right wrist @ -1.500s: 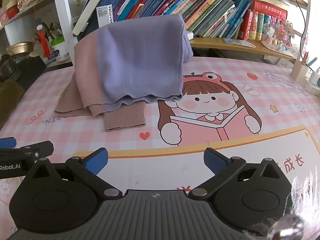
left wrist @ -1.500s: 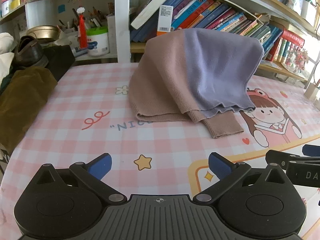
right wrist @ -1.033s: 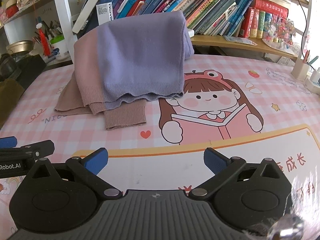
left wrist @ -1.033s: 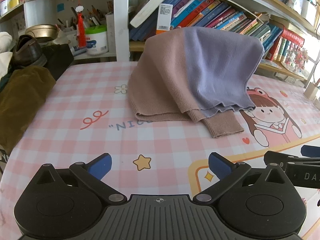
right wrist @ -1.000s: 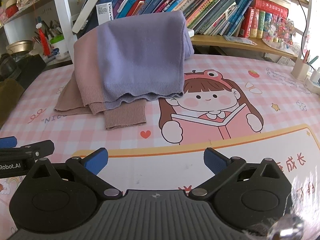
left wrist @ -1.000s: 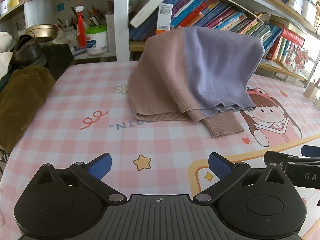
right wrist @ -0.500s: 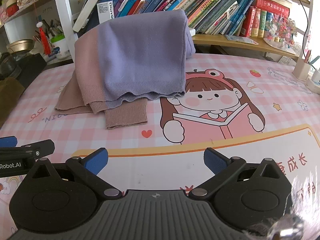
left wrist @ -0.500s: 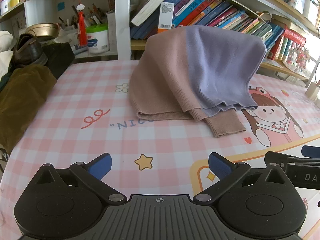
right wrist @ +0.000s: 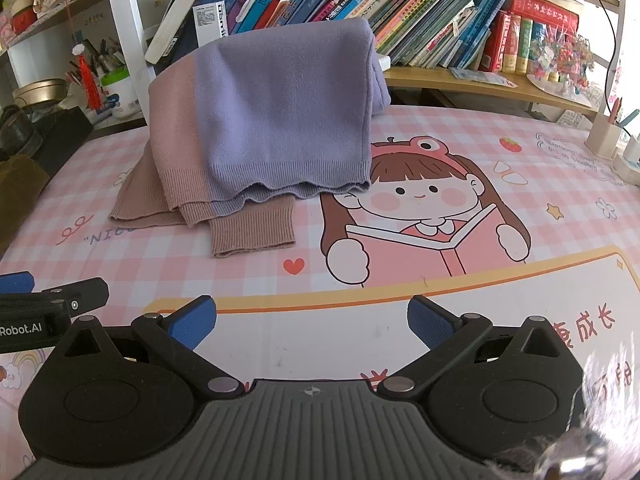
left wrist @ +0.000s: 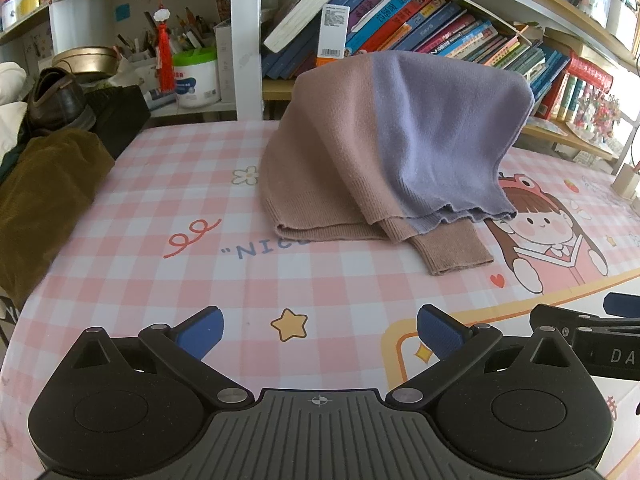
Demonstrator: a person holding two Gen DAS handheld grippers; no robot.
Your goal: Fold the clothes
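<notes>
Nearest of all, both tools sit low over the front of the bench [left wrist: 132, 264], side by side. The left tool [left wrist: 318, 330] has its blue pads spread wide with nothing between them, and the right tool [right wrist: 311, 322] is spread and empty in the same way. Each one shows at the edge of the other's view, so they are close neighbours.

Beyond them, across a bare stretch of the pink checked cover, lies the sweater [left wrist: 384, 152], a knit that is tan on one side and lilac on the other. It is straight ahead of both tools and well apart from them, heaped toward the back of the bench against the bookshelf [right wrist: 420, 4], its upper part propped high and its hems trailing forward. One tan ribbed cuff [right wrist: 253, 226] pokes out nearest the tools, flat on the cover. The hem line runs roughly left to right across the approach.

As I judge it, the cuff lies more nearly ahead of the right tool, while the tan hem corner [left wrist: 288, 230] falls to the left tool's side.

The left view shows the tan flank and an olive garment [left wrist: 44, 192] piled at the far left edge. The right view shows the lilac panel's wavy hem [right wrist: 296, 188] and its far side drooping toward the shelf, hidden from the left.
</notes>
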